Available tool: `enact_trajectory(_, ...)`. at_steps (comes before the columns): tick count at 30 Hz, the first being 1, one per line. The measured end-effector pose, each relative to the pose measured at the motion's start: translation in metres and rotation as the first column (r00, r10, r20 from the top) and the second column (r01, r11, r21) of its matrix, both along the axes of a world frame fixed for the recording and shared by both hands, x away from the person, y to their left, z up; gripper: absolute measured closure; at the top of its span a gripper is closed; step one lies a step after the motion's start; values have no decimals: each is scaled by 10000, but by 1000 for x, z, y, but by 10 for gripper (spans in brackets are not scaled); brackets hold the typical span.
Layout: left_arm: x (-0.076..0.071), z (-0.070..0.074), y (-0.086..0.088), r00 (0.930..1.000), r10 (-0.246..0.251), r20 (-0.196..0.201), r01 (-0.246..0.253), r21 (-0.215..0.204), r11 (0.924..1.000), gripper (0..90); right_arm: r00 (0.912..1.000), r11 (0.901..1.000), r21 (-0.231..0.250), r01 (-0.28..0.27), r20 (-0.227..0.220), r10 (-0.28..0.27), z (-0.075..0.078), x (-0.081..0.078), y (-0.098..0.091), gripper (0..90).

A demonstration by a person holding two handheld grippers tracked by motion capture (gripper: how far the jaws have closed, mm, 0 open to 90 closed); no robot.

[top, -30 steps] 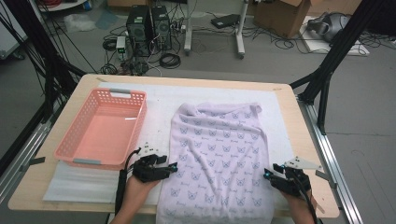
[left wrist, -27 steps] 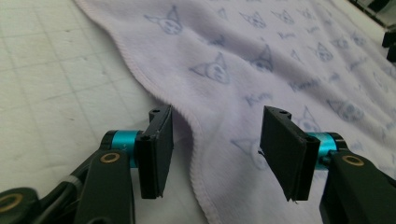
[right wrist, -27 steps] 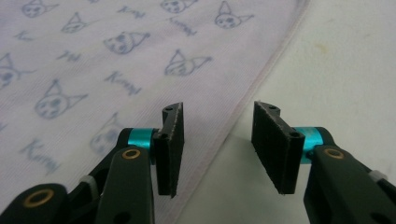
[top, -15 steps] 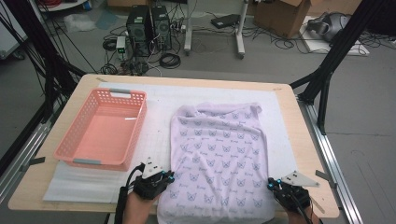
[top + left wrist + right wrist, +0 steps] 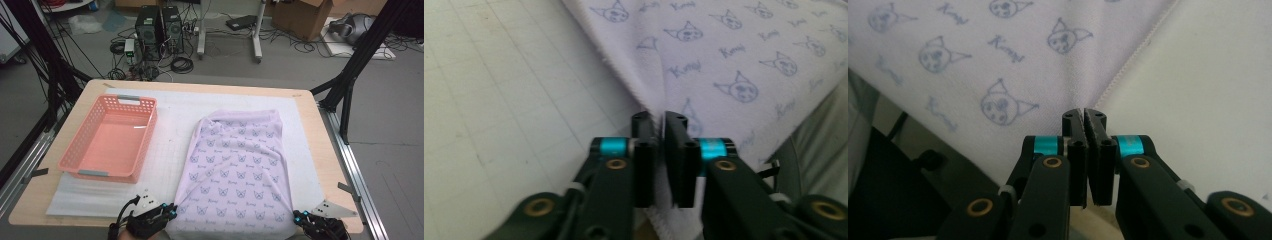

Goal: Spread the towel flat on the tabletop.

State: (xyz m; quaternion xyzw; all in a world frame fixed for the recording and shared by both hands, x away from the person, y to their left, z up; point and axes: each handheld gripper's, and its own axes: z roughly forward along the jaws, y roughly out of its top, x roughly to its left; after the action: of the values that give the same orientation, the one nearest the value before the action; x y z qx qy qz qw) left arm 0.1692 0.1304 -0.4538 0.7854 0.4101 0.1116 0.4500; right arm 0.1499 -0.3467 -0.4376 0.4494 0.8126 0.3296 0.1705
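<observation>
Tabletop [image 5: 320, 150] carries a white mat [image 5: 170, 130] beyond both tongs; lilac cat-print towel [image 5: 237, 170] lies flat between them, stretching away, its near edge at the tabletop's near edge; pink basket [image 5: 75, 162] sits beyond the left tongs, apart from the towel; left tongs [image 5: 658, 122] nearly closed on the towel's near left corner, jaws just eased slightly apart, cloth pinched between; right tongs [image 5: 1084, 120] closed tight on the near right corner hem.
</observation>
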Motion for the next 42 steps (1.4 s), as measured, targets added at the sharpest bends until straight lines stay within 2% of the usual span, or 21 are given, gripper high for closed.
enact_trajectory(1,3,0,1,9999,91,45,-91,-88,9999,645,10000,9999,112,-2,53,1,0,0,0,769)
enact_trajectory(2,8,0,1,9998,177,30,-177,-206,9996,553,9999,9996,269,-14,112,11,1,1,0,729)
enact_trajectory(3,13,1,2,9998,202,21,-202,-335,9992,512,9997,9992,400,-76,222,67,1,2,0,692)
enact_trajectory(5,22,2,1,9994,220,255,-208,-458,9987,485,9984,9980,616,112,543,-146,3,6,2,620)
enact_trajectory(7,31,5,1,9989,248,406,-225,-565,9981,469,9944,9947,880,533,866,-609,5,11,4,571)
enact_trajectory(10,48,8,-1,9974,378,621,-347,-509,9981,458,9875,9897,1048,971,1140,-1090,5,23,7,510)
enact_trajectory(12,62,8,-4,9972,437,605,-417,-341,9985,451,9868,9872,1050,1197,969,-1300,1,32,10,490)
enact_trajectory(16,83,7,-11,9979,636,114,-635,-111,9979,429,9871,9892,766,1252,904,-1319,-7,50,22,489)
enact_trajectory(19,88,3,-22,9995,330,5,-330,304,9990,449,9888,9926,352,1165,894,-1192,-12,59,31,582)
enact_trajectory(21,84,2,-28,9985,315,457,-354,875,9955,534,9908,9945,373,983,894,-1013,-11,59,33,755)
enact_trajectory(22,82,2,-29,9980,204,605,-267,1048,9941,669,9925,9962,321,810,888,-836,-10,58,34,827)
enact_trajectory(23,81,2,-28,9986,41,534,-92,949,9954,827,9931,9970,212,742,895,-758,-10,57,36,853)
enact_trajectory(24,78,3,-28,9981,35,610,-103,1106,9938,866,9938,9981,98,613,922,-619,-9,55,36,862)
enact_trajectory(26,71,4,-26,9979,79,648,-153,1140,9934,872,9970,9985,312,442,626,-460,-8,53,33,867)
enact_trajectory(32,37,-1,-6,9981,63,620,-93,487,9988,872,9994,9990,447,-27,358,11,-4,36,20,867)
enact_trajectory(37,11,-1,-1,9970,-393,666,364,437,9984,868,9984,9980,339,-540,206,533,-2,15,16,867)
enact_trajectory(38,8,-1,0,9967,-437,682,407,450,9982,853,9979,9974,367,-624,204,617,-2,12,15,865)
enact_trajectory(40,9,-2,2,9977,-302,608,284,304,9991,734,9971,9962,486,-719,286,705,-1,8,14,826)
enact_trajectory(42,14,-2,4,9987,-77,513,78,-11,10000,620,9974,9955,803,-510,552,467,3,8,12,716)
